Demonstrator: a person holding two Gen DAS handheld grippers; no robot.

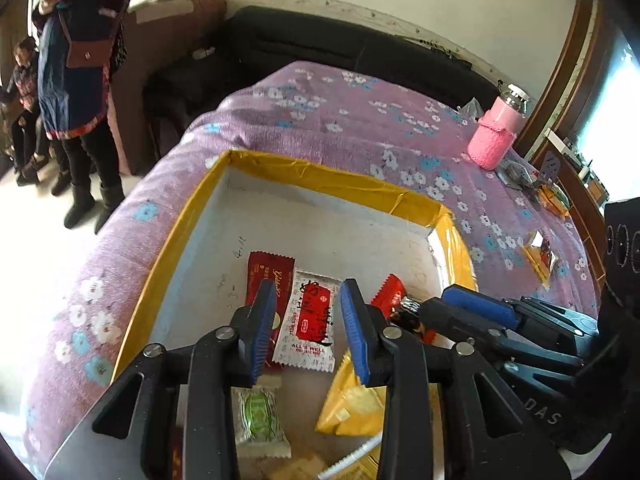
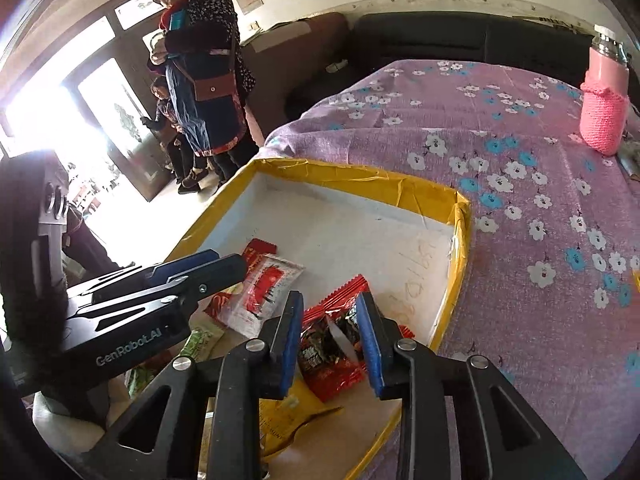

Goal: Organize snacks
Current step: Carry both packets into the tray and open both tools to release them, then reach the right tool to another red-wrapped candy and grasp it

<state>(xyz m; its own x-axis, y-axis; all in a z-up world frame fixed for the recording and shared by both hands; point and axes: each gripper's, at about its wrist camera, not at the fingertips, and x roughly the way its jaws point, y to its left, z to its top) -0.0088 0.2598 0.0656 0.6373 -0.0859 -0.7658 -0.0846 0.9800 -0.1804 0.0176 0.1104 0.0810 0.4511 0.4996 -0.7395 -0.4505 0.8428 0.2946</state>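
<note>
Snacks are gathered in the yellow-rimmed box (image 1: pixel 320 172) on the flowered purple cloth (image 1: pixel 340 120): a white-and-red packet (image 1: pixel 310 320) lies below the left gripper (image 1: pixel 308 332), a red-and-black packet (image 2: pixel 332 344) below the right gripper (image 2: pixel 330 340). Both pairs of jaws are seen partly open, with the pads clear of the packets and nothing gripped. A release appears to be under way, so the jaws are best widened before being lifted straight up, lest a wrapper be dragged. A few wrappers (image 1: pixel 540 252) are left on the cloth beside the pink bottle (image 1: pixel 496 132). The near part of the box is hidden by the gripper bodies, so its full contents cannot be counted, and whether the packets lie flat cannot be told.
</note>
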